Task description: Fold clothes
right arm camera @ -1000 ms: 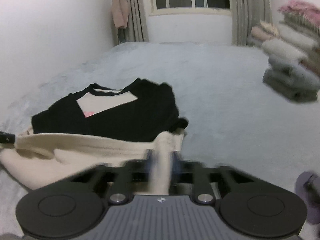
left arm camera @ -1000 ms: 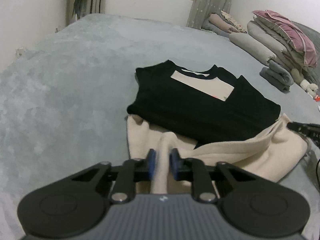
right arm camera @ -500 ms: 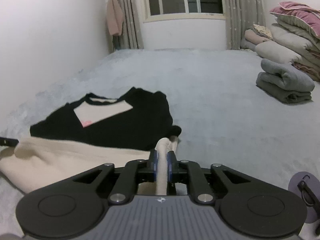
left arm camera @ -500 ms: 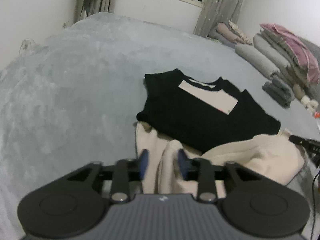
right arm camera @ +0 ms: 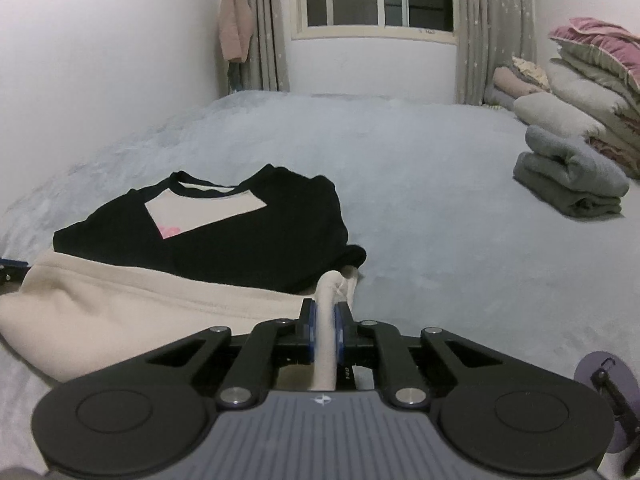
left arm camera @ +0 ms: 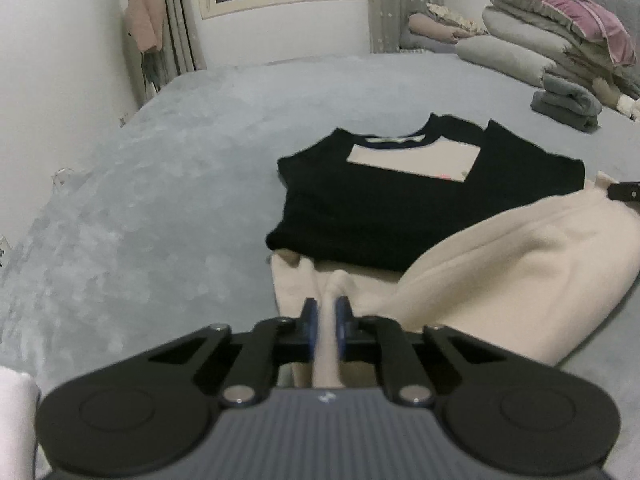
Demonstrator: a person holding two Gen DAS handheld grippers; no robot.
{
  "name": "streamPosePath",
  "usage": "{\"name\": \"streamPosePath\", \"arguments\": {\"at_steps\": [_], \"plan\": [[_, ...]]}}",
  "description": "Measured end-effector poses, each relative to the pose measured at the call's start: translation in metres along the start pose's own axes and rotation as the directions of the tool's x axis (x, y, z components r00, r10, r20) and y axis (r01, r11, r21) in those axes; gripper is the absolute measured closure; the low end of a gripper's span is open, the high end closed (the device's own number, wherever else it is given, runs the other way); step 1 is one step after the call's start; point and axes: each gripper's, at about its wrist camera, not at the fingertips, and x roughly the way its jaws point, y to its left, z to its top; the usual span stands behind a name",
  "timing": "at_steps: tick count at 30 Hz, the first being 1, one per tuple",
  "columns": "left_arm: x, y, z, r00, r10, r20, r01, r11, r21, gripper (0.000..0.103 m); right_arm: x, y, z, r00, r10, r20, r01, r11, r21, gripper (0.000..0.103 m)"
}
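Note:
A shirt lies on the grey bed, black sleeves [left arm camera: 384,216] folded across its cream chest panel [left arm camera: 412,158]. Its cream lower part [left arm camera: 520,264] is lifted into a bulging fold above the bed. My left gripper [left arm camera: 325,312] is shut on the hem's left corner. In the right wrist view the black folded top [right arm camera: 224,240] lies at the left and the cream hem [right arm camera: 120,308] stretches across in front of it. My right gripper [right arm camera: 324,316] is shut on the hem's right corner. The right gripper's tip [left arm camera: 624,191] shows at the left wrist view's right edge.
A folded grey garment [right arm camera: 568,184] lies on the bed [right arm camera: 400,152] to the right, before a stack of quilts and pillows [left arm camera: 560,40]. A window and curtains stand at the far end. A pink garment [right arm camera: 236,28] hangs at the left wall. Bare bed surrounds the shirt.
The left gripper's fingers spread half a second ago and are now shut on the hem again. Both grippers have lifted the cream hem, which bulges higher toward the black top.

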Motion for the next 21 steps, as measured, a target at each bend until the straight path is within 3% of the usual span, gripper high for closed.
{"name": "streamPosePath", "arguments": {"at_steps": [5,8,10,13,15,17,18,19,21], "plan": [[-0.008,0.008,-0.001,0.998,-0.053,0.034,0.053,0.999,-0.006,0.096,0.003,0.004,-0.005,1.000,-0.012,-0.009,0.012,0.999,-0.040,0.093],[-0.005,0.005,-0.003,0.998,-0.065,0.017,0.065,0.998,-0.011,0.087,0.005,0.003,-0.005,1.000,-0.018,-0.009,0.018,0.999,-0.040,0.088],[-0.003,0.006,-0.003,0.996,-0.092,0.009,0.092,0.995,-0.032,0.058,0.006,0.000,-0.004,1.000,-0.019,-0.017,0.019,1.000,-0.019,0.077],[0.003,0.006,-0.003,0.995,-0.097,-0.023,0.096,0.994,-0.049,0.036,0.008,0.000,-0.004,0.999,-0.015,-0.031,0.015,1.000,-0.006,0.063],[0.009,0.007,-0.002,0.994,-0.099,-0.052,0.096,0.993,-0.062,0.026,0.009,0.001,-0.004,0.999,-0.024,-0.037,0.024,1.000,-0.002,0.051],[0.014,0.009,-0.002,0.992,-0.104,-0.076,0.098,0.992,-0.083,0.019,0.011,0.002,-0.004,0.999,-0.033,-0.044,0.033,0.999,0.001,0.028],[0.016,0.012,-0.001,0.991,-0.107,-0.083,0.099,0.990,-0.103,0.006,0.012,0.003,-0.004,0.998,-0.037,-0.047,0.037,0.999,0.002,0.023],[0.018,0.016,-0.001,0.990,-0.116,-0.086,0.104,0.986,-0.127,0.000,0.012,0.004,-0.004,0.998,-0.039,-0.050,0.039,0.999,0.005,0.019],[0.021,0.023,-0.001,0.985,-0.149,-0.091,0.131,0.974,-0.183,0.000,0.013,0.005,-0.004,0.997,-0.041,-0.058,0.041,0.999,0.004,0.014]]}}
